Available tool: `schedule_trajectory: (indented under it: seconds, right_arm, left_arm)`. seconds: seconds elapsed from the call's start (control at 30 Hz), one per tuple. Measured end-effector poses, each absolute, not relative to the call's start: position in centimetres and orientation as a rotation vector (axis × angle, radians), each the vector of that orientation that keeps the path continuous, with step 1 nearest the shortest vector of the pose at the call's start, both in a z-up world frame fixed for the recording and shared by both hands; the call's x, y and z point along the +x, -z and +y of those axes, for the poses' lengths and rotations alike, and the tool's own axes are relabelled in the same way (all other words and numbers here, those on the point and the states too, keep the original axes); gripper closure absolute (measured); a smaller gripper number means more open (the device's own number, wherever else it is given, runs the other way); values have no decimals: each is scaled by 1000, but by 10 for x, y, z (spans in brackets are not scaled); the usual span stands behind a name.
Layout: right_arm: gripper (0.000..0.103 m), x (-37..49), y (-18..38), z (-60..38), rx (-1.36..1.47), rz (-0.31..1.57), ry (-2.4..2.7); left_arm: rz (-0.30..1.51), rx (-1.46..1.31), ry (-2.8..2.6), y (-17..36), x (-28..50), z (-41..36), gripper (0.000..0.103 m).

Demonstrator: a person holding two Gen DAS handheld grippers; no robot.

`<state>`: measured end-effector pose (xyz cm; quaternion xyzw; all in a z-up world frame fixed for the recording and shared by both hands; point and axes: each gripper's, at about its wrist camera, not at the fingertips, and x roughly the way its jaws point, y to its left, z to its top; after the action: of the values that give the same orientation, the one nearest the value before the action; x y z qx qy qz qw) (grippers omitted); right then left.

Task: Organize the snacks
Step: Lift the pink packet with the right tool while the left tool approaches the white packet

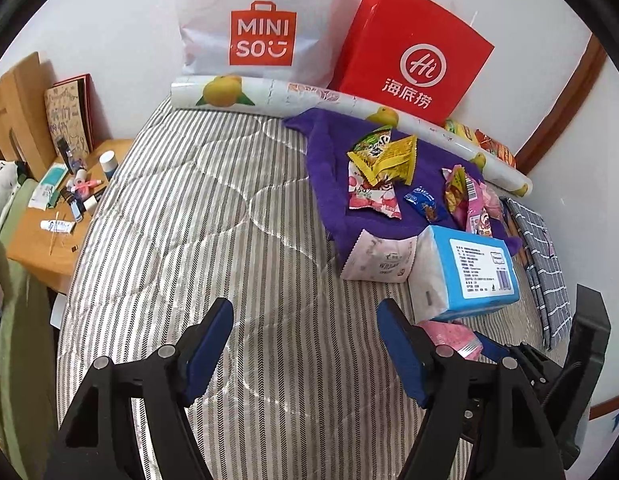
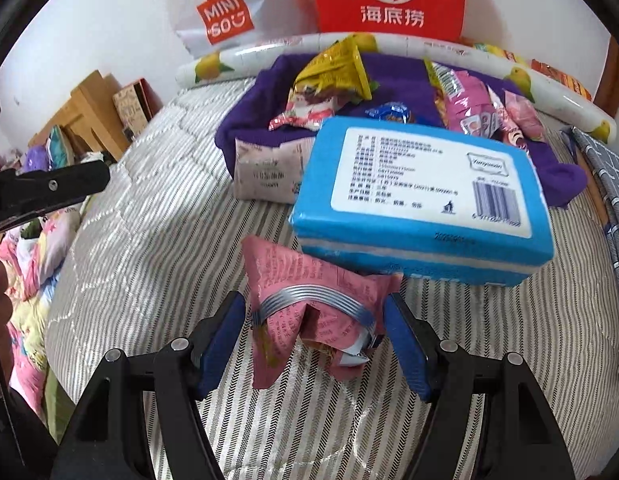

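At the far left, a wooden bedside table beside the bed's left edge carries tubes, small bottles and a card propped upright. The striped quilted mattress fills the middle, and the left gripper hovers over its bare near-centre with its blue-padded jaws spread wide and nothing between them.

Against the wall at the mattress's far edge leans a white MINISO bag, with a red Haidilao paper bag to its right. A long roll printed with yellow fruit lies along that far edge in front of both bags.

Toward the far right corner a purple towel is spread out and holds most of the snacks: a yellow snack packet lying on a pink-and-white packet, then a small blue wrapped candy, then a cluster of pink packets. A pale pink pouch rests at the towel's near edge, touching a blue tissue pack with a white label and barcode.

Just in front of the tissue pack, a pink snack packet with a silvery seam lies crumpled on the mattress. The right gripper straddles it, jaws open, a blue pad on either side; whether the pads touch the wrapper cannot be told.

A grey checked cloth runs along the mattress's right edge.
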<state>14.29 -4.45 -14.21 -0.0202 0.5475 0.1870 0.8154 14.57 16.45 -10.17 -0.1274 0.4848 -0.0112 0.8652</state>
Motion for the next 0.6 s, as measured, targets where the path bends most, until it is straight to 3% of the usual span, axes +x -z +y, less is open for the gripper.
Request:
schedule_trajectory:
  seconds: [0.13, 0.3, 0.6]
  right_arm:
    - [33, 143, 145, -46, -39, 1165, -400]
    - [43, 144, 145, -49, -40, 1168, -404]
    - [46, 135, 130, -63, -6, 1127, -426]
  left_arm:
    - [1028, -264, 25, 106, 147, 162, 30]
    - [1034, -250, 26, 106, 146, 157, 30]
    - [1029, -238, 33, 103, 146, 146, 30]
